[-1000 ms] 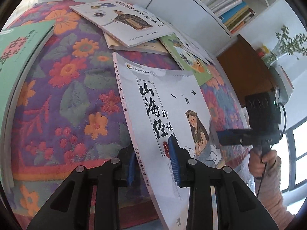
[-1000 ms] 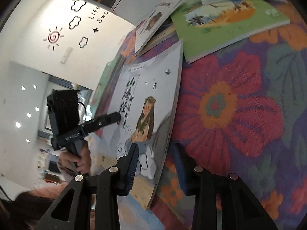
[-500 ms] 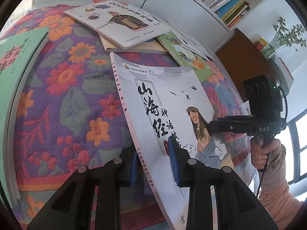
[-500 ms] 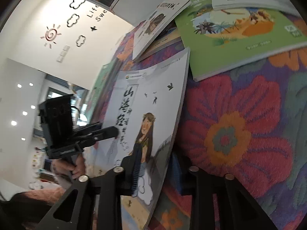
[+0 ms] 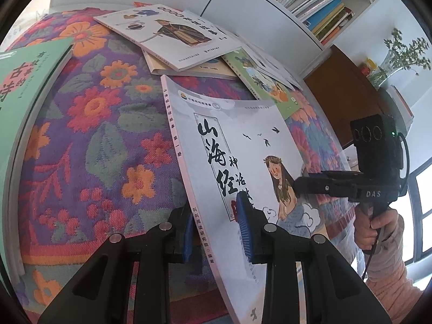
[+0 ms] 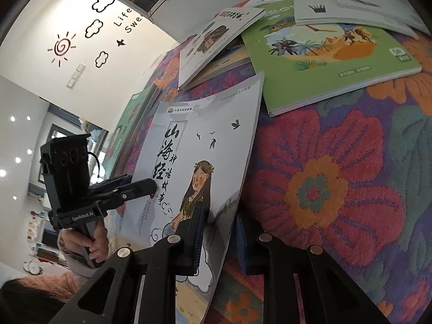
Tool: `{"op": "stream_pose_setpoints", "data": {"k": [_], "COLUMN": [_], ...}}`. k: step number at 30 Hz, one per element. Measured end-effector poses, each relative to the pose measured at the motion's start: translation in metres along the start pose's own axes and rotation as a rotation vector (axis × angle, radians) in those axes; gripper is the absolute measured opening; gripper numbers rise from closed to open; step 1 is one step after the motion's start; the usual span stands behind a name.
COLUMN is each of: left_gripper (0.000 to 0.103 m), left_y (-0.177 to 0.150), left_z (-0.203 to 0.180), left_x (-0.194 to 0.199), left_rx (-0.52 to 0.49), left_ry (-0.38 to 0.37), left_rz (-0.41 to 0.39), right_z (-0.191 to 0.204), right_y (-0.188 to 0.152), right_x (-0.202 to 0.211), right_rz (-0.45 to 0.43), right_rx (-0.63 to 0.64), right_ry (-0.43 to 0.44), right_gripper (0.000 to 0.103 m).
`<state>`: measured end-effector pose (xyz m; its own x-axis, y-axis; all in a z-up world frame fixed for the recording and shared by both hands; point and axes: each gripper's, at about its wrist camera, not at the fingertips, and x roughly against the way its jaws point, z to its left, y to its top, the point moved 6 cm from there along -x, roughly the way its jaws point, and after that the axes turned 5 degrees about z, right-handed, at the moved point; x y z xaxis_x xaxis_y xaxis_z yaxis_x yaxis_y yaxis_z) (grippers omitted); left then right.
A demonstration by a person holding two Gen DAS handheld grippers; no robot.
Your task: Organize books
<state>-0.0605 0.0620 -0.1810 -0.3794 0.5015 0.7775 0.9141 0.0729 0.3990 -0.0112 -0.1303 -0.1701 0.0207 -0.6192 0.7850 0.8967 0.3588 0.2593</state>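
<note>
Grippers pinch one book from both sides — a white paperback [image 5: 232, 145] with black brush-lettered title and a long-haired girl drawn on its cover, held tilted up off the floral cloth [image 5: 102, 140] that covers the tabletop. The left gripper [image 5: 216, 232] has its blue pads pressed on the near end of the spine edge, one pad on the cover and one behind it. The right gripper [image 6: 218, 240] clamps the opposite long edge low down, its near pad lying on the drawn girl's skirt and the other pad behind the book. Each wrist view shows the other gripper's black body, gripped by a hand [image 5: 375, 226] in a pink sleeve.

Farther back on the cloth lies a loose, overlapping pile: a white book with a robed figure [image 5: 172, 35] on top of a tan one, and beside them a green picture book [image 6: 324, 51] partly under white booklets. A teal book [image 5: 19, 86] sits at the left edge. Behind, a white bookshelf [image 5: 310, 2] holds rows of books.
</note>
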Motion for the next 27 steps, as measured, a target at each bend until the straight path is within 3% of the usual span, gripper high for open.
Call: {"op": "stream_pose_setpoints", "data": {"k": [17,27], "left_gripper": [0.029,0.029], "left_y": [-0.001,0.003], "left_z": [-0.019,-0.033], "left_x": [0.002,0.012], "left_rx": [-0.050,-0.092], "left_ry": [0.130,0.131], "left_rz": [0.038,0.028], "right_z": [0.030,0.042], "right_y": [-0.022,-0.024], "right_x": [0.004,0.028], "right_rz": [-0.041,-0.077], "right_rx": [-0.003,0.005], "right_ry": [-0.096,-0.084], "right_gripper": [0.020,0.020]}}
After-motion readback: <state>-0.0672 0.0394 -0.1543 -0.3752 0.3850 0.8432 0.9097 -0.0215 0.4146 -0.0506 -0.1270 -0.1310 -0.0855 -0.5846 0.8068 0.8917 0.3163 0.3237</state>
